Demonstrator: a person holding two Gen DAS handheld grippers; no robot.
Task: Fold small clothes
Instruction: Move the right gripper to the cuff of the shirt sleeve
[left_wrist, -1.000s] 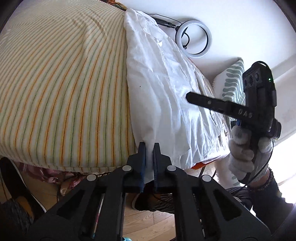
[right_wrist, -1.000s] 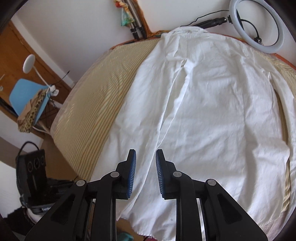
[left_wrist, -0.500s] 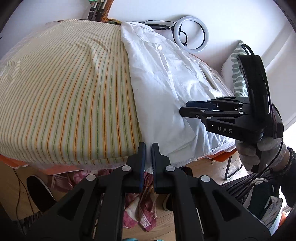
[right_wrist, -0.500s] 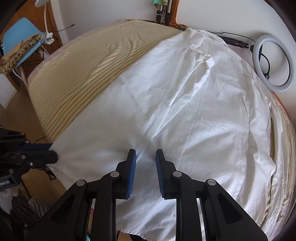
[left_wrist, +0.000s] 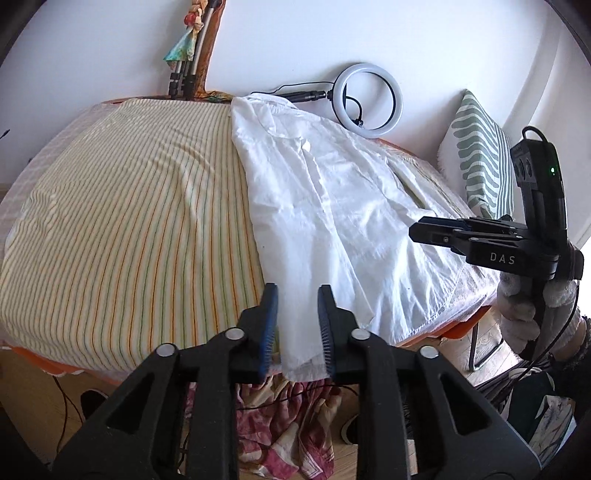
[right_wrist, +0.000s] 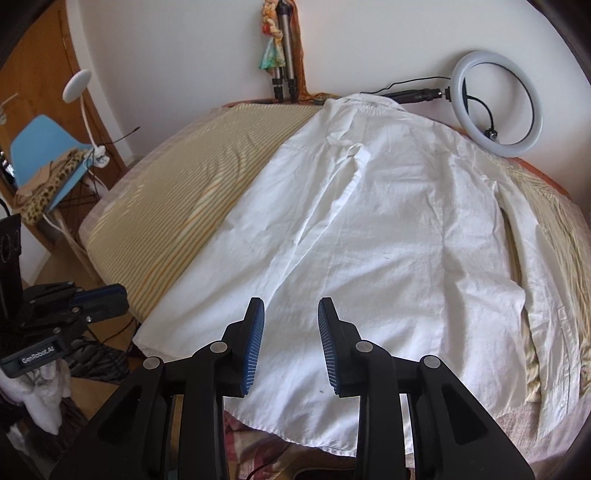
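Note:
A white shirt (left_wrist: 332, 221) lies spread flat on the striped bed cover (left_wrist: 129, 229), collar at the far end by the wall; it also shows in the right wrist view (right_wrist: 388, 240). My left gripper (left_wrist: 295, 291) is open and empty, hovering over the shirt's near left hem corner, which hangs over the bed edge. My right gripper (right_wrist: 291, 306) is open and empty just above the shirt's near hem. The right gripper also shows from the side in the left wrist view (left_wrist: 421, 229), over the shirt's right part. The left gripper shows at the left edge of the right wrist view (right_wrist: 107, 295).
A ring light (left_wrist: 369, 99) leans on the wall behind the shirt collar. A green patterned cushion (left_wrist: 480, 166) stands at the bed's far right. Patterned cloth (left_wrist: 288, 424) lies on the floor below the bed edge. A blue chair (right_wrist: 40, 147) with clothes stands at left.
My left gripper was shut on the shirt's hem corner; it has opened and let the corner drop on the bed edge. My right gripper has opened wider. Both have pulled back from the bed.

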